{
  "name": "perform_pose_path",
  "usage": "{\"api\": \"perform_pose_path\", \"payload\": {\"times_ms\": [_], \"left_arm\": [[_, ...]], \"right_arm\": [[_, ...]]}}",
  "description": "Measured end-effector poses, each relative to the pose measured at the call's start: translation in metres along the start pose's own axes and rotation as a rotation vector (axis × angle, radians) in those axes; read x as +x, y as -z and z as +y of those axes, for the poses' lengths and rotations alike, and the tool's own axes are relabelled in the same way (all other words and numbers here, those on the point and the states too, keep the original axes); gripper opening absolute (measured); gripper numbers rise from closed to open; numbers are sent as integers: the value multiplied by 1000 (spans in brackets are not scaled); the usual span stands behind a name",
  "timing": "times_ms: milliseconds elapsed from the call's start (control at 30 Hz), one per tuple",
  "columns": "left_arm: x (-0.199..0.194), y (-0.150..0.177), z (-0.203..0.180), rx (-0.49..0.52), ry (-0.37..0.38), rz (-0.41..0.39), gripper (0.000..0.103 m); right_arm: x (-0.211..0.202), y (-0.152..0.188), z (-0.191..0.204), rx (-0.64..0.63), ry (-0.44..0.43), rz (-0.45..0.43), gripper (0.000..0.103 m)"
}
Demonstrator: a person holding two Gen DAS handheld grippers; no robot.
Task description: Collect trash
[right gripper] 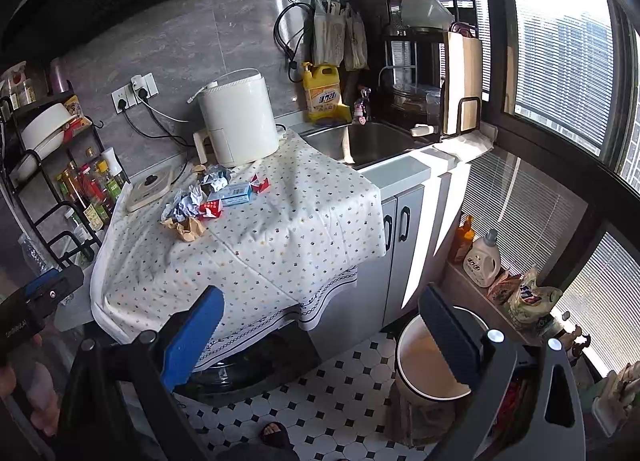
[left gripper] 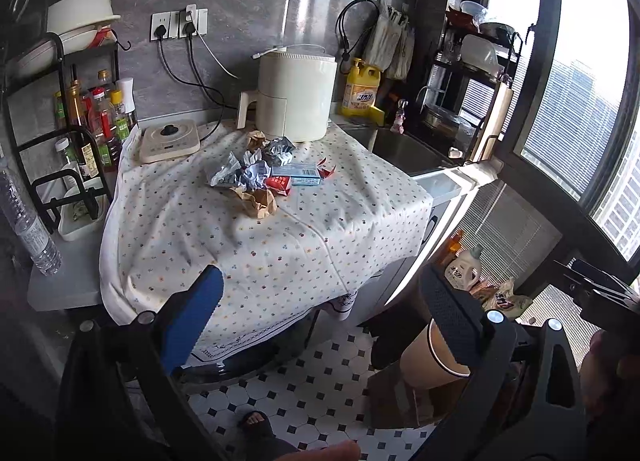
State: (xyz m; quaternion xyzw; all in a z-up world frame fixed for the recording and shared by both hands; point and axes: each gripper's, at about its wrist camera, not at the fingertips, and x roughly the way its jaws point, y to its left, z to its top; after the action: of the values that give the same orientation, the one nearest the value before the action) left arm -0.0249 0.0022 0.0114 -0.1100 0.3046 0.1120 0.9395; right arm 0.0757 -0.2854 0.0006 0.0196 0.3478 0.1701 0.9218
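Note:
A pile of trash (left gripper: 260, 175) lies on the dotted tablecloth (left gripper: 280, 245): crumpled foil and white paper, a brown paper wad (left gripper: 260, 201), a blue-white box (left gripper: 298, 175) and red wrappers. The pile also shows in the right wrist view (right gripper: 208, 199). A round beige bin (right gripper: 434, 365) stands on the floor at the right, also in the left wrist view (left gripper: 428, 357). My left gripper (left gripper: 324, 321) is open and empty, well short of the table edge. My right gripper (right gripper: 324, 325) is open and empty, above the floor beside the bin.
A white air fryer (left gripper: 296, 95) and a flat cooker (left gripper: 170, 141) stand behind the pile. A bottle rack (left gripper: 80, 121) is at the left, a sink (right gripper: 368, 141) and yellow detergent jug (right gripper: 322, 91) at the right. Bottles and bags (right gripper: 504, 277) line the window sill.

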Motion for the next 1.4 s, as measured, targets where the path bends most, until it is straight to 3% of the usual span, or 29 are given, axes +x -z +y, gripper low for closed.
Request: {"api": "perform_pose_path", "payload": {"times_ms": [333,767,900,1067,1233,1333,1400], "left_arm": [[34,-15,33,-42,-88,37,97],[142,-56,80,-41,-130,74,97],[171,-66,93,-22,-101,73,97],[214,-72,108,21,-53,129,97],[246,-77,121,21,37,154,97],[263,-80,127,8,101,167,92],[275,-82,128,15,124,188,82]], "right_arm": [[41,-11,21,0,-22,5,96],[127,-48,47,-26,22,1,96],[155,-62,63,-38,8,-8,96],[191,-74,85,-65,12,22,96],[224,-78,101,-68,11,82,96],[240,-81,111,-66,5,112,96],[249,-83,119,-71,-5,126,96]]}}
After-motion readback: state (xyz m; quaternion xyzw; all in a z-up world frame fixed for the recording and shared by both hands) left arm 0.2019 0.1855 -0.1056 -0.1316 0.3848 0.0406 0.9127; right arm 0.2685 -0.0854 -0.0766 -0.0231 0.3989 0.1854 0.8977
